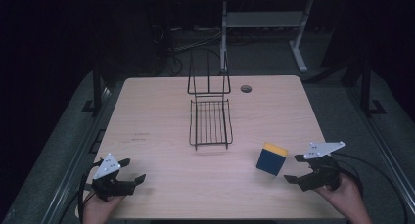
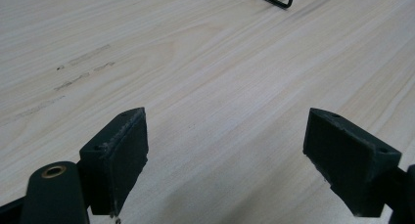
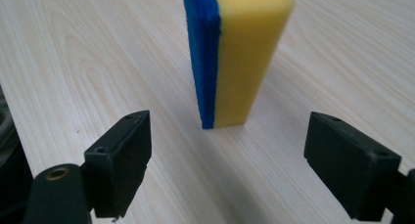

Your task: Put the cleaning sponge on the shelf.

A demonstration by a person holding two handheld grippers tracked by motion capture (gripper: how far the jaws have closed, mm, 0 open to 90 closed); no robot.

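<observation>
Tabletop (image 1: 161,116) bears an upright sponge (image 3: 235,53) just ahead of the wide-open (empty) right hand-held gripper (image 3: 227,155).

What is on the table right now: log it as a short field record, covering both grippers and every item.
surface: wooden table
sponge: blue and yellow sponge, standing on edge, near right part of the table
rack: black wire rack, near the table's middle, nothing in it
right gripper: right gripper, open, jaws aimed at the sponge, not touching it
left gripper: left gripper, open, over bare wood at the near left
hole: round grommet hole at the far edge
</observation>
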